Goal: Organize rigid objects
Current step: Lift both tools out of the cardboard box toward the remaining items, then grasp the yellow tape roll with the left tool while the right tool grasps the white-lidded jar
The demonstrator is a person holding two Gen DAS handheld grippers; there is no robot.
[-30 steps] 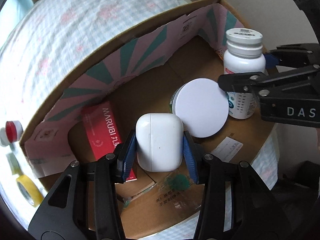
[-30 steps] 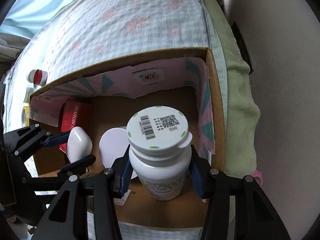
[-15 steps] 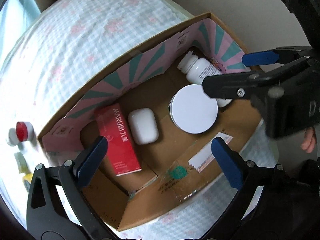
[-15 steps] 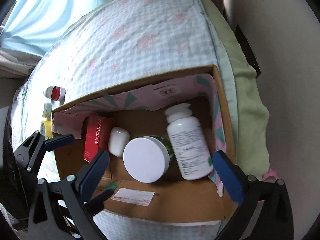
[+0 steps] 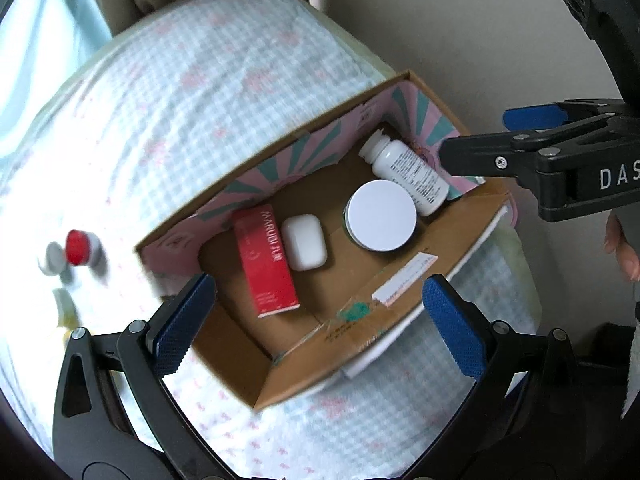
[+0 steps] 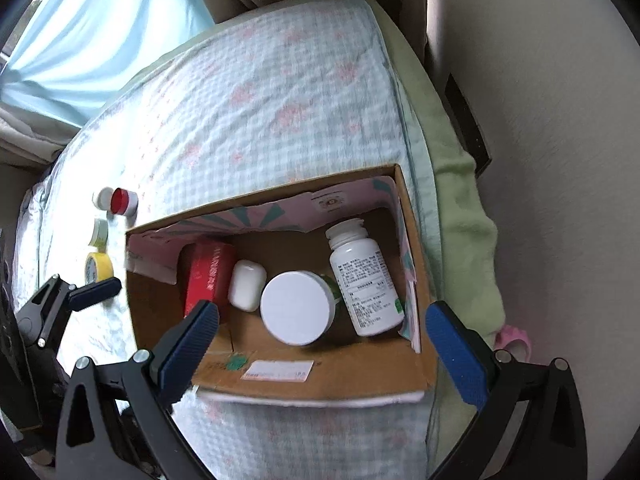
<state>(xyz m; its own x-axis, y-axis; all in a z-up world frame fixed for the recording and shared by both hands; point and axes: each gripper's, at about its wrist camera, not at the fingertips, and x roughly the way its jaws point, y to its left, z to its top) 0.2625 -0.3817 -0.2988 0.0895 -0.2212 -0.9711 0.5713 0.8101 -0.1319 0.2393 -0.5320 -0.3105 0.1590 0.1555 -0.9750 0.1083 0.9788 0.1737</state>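
Inside the cardboard box (image 6: 320, 376) on the bed: earbud case (image 5: 303, 242) and pill bottle (image 6: 363, 280) now lying dropped, a second ago both were gripped | left tongs (image 5: 316, 316) and right tongs (image 6: 324, 344) hanging wide open, pulled back above the box | both items sitting well beyond the fingertips, by the white-lidded jar (image 6: 297, 307) and red carton (image 5: 266, 261).

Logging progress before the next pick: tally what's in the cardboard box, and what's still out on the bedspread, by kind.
In the cardboard box:
Red carton: 1
White earbud case: 1
White-lidded jar: 1
White pill bottle: 1
On the bedspread:
Red-capped jar: 1
Tape rolls: 2
Total: 7
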